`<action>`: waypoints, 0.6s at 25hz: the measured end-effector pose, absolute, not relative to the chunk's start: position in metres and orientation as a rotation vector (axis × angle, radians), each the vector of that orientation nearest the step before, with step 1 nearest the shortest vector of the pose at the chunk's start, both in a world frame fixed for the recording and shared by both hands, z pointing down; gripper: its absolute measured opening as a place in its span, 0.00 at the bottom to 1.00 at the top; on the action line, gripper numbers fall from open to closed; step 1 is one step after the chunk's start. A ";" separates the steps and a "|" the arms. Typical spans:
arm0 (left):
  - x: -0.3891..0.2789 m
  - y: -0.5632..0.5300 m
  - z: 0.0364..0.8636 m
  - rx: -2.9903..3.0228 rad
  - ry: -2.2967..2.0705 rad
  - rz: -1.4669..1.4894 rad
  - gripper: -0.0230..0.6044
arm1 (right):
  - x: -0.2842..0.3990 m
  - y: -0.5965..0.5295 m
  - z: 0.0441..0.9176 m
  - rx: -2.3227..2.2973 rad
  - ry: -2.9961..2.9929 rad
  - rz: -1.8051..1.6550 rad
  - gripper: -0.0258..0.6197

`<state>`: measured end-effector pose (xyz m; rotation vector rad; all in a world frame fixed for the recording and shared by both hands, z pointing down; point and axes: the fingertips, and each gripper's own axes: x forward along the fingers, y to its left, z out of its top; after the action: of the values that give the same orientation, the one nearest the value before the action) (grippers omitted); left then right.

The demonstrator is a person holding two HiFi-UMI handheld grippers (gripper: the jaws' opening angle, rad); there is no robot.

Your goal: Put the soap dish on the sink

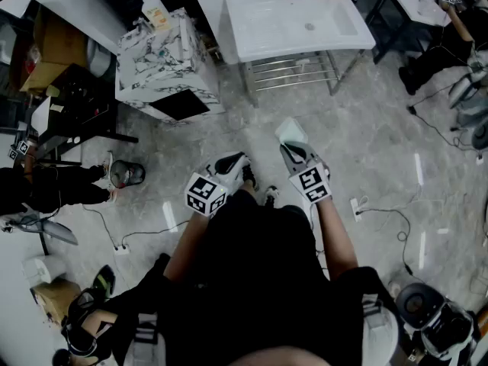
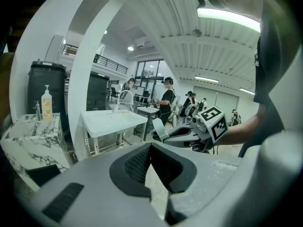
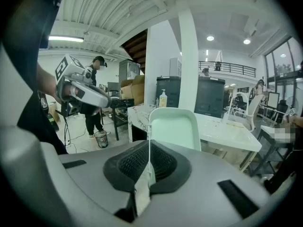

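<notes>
Right claw (image 1: 294,155) is clamped on one edge of the pale green dish (image 3: 175,126), which juts out past the pads. Left claw (image 1: 232,166) has its jaws together on nothing. The sink (image 1: 305,21) stands well ahead across the floor (image 1: 366,128), beside a marble cabinet (image 1: 164,59). The step in hand looks like the carry. Only an edge is pinched, so keep the grip firm, come up square to the sink, level the dish over a flat part of its top, lower until it rests, then release.
</notes>
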<state>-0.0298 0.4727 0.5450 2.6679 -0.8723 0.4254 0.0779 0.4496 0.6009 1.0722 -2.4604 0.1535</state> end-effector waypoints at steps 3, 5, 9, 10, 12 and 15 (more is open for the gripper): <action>-0.024 0.468 0.543 2.695 -0.861 0.445 0.04 | 0.082 0.453 0.594 1.104 -2.459 0.165 0.04; -0.023 0.464 0.540 2.708 -0.859 0.445 0.04 | 0.085 0.454 0.594 1.118 -2.450 0.184 0.04; -0.028 0.463 0.542 2.708 -0.859 0.439 0.04 | 0.085 0.456 0.595 1.137 -2.442 0.180 0.04; -0.030 0.464 0.544 2.706 -0.856 0.440 0.04 | 0.084 0.456 0.596 1.139 -2.443 0.171 0.04; -0.035 0.465 0.547 2.705 -0.855 0.445 0.04 | 0.082 0.456 0.597 1.139 -2.443 0.161 0.04; -0.038 0.461 0.548 2.693 -0.867 0.444 0.04 | 0.084 0.454 0.598 1.139 -2.439 0.170 0.04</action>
<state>-0.0380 0.4610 0.5477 2.6926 -0.8665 0.4440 0.0836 0.4541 0.5980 1.1388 -2.4388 0.1701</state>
